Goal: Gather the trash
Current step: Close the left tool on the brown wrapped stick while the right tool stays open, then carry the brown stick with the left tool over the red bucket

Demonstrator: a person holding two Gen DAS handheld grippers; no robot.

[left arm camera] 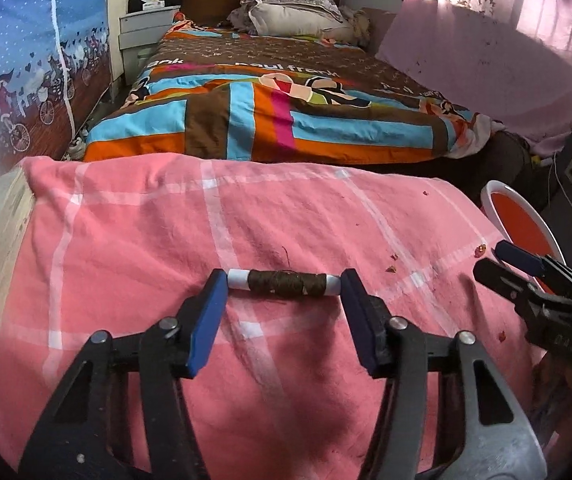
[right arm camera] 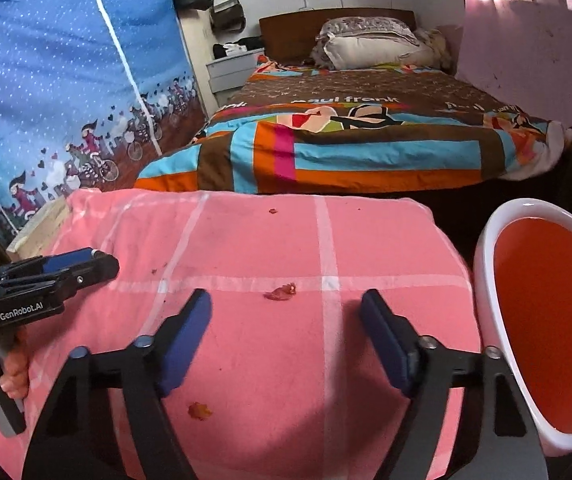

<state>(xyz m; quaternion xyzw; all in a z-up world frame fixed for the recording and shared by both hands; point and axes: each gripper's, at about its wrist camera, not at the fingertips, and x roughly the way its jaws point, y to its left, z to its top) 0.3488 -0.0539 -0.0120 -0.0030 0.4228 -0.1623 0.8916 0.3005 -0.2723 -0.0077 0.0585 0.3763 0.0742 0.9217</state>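
my left gripper [left arm camera: 283, 280] is clamped end to end on a thread spool [left arm camera: 284, 283], a white tube wound with brown thread, lying sideways on the pink checked cloth [left arm camera: 133, 264]. my right gripper [right arm camera: 286, 312] is spread wide, grasping nothing, low over the same cloth. a small red scrap [right arm camera: 281, 292] lies on the cloth between its fingers [right arm camera: 189, 332], just ahead of the tips; a second orange scrap [right arm camera: 199, 411] lies nearer, by the left finger. the white bin [right arm camera: 482, 256] with orange interior stands just right of the cloth. beyond, a bed with a striped quilt [right arm camera: 366, 152].
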